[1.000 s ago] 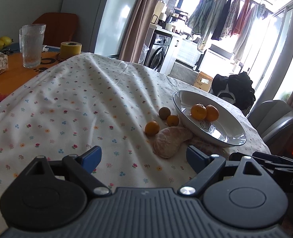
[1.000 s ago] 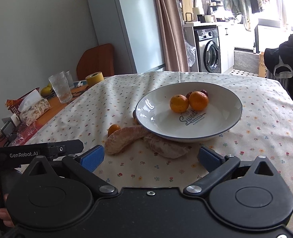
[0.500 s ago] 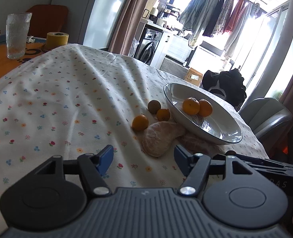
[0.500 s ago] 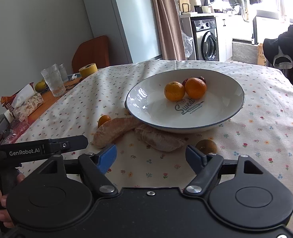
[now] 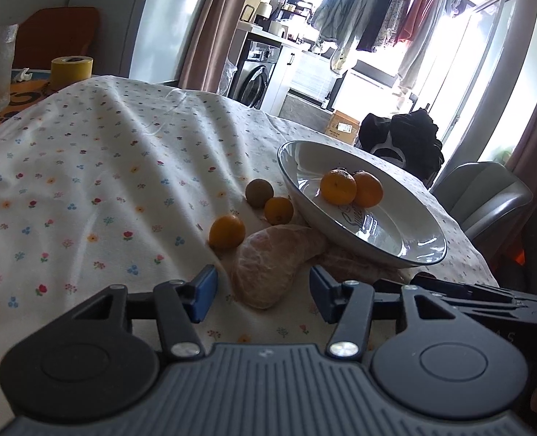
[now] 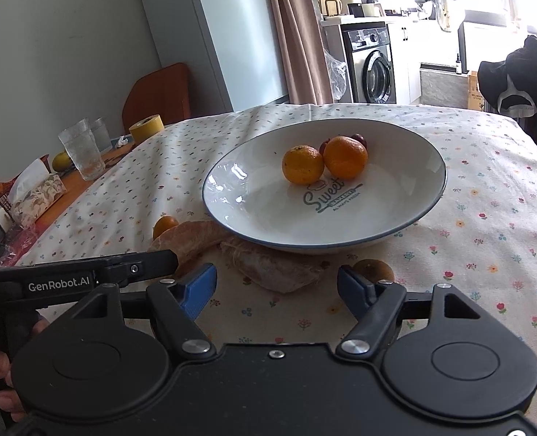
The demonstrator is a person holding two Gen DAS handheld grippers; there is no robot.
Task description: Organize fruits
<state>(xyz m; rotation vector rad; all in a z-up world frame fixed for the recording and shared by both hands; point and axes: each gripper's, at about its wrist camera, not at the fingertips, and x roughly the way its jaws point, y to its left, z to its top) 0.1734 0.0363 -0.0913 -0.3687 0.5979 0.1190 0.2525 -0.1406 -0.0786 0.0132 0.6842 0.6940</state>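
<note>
Both claws are seen parted and empty: the left gripper (image 5: 261, 292), narrower than a second ago, has been brought down and forward so that the near end of the pale peeled pomelo wedge (image 5: 268, 265) now lies between its blue pads (image 5: 203, 292), not yet touched. With the white blue-rimmed ceramic bowl (image 6: 419, 214) taken as landmark and the scene read from the left, a small round orange fruit (image 5: 227, 230) is found furthest from the bowl's left rim, touching the wedge; a dull brown round fruit (image 5: 259, 192) and a second small orange (image 5: 278, 210) lie just beside that rim. A second peeled segment (image 6: 272, 263) is tucked against the bowl's front edge, partly under it. Inside the bowl two larger mandarins (image 6: 323, 161) rest touching each other, with a dark reddish fruit (image 6: 357, 138) half hidden behind them. To the right of the bowl's front, a brown fruit (image 6: 372, 269) is now revealed beside the right gripper (image 6: 276, 292), whose jaws are held wide before the second segment. From the closing-in of both claws, it is judged that the wedge is about to be gripped and moved to the bowl; most fruit is still outside it. A soft segment may be crushed if squeezed hard.
</note>
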